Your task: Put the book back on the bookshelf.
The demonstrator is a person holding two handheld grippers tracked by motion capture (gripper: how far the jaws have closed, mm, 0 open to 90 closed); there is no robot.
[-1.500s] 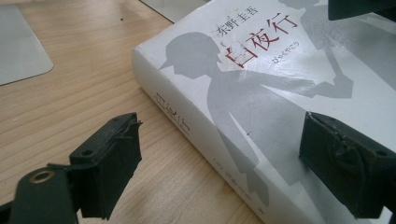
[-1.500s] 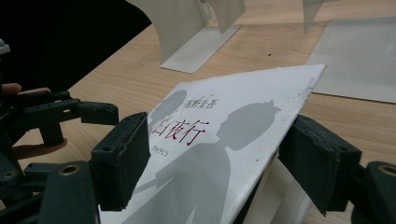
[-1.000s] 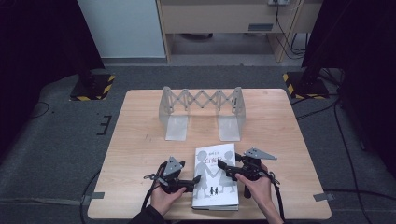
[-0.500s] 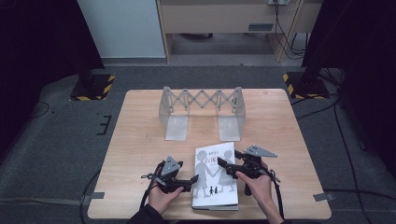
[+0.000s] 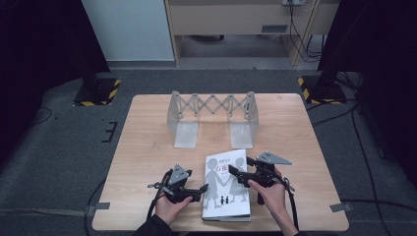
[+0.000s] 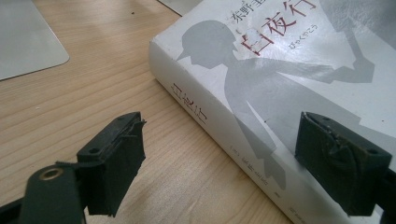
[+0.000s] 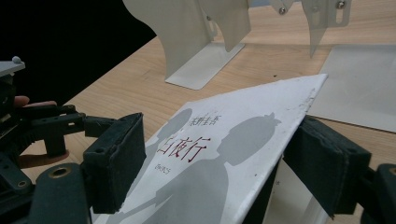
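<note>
Worktop (image 5: 147,142) of pale wood carries a white book (image 5: 226,189) lying flat near its front edge, between the person's two hands. The cover shows grey silhouettes of two figures holding hands and red characters at the top; the spine, also lettered, faces the person's left.

Left gripper (image 5: 200,189) rests low on the worktop just beside the book's spine side, held in the left hand (image 5: 169,206). In the left gripper view its jaws stand wide apart and grasp nothing: one padded jaw hangs over bare wood, the other sits over the cover near the spine edge, so the book's (image 6: 280,93) left edge runs into the gap between them. Whether either pad touches the book cannot be told.

Right gripper (image 5: 235,172) comes in from the book's right side, held in the right hand (image 5: 273,194), its jaws reaching over the cover. In the right gripper view the jaws are also spread and not clamped; the front cover (image 7: 224,154) appears lifted and tilted between them, one corner raised, with the far pad lying against or just under its right edge and the near pad standing over the cover. The left gripper (image 7: 42,126) shows beyond at that view's left.

Farther back on the worktop stands a pale grey expanding rack (image 5: 211,105) with a scissor lattice and two flat foot plates, well apart from the book and both grippers.
</note>
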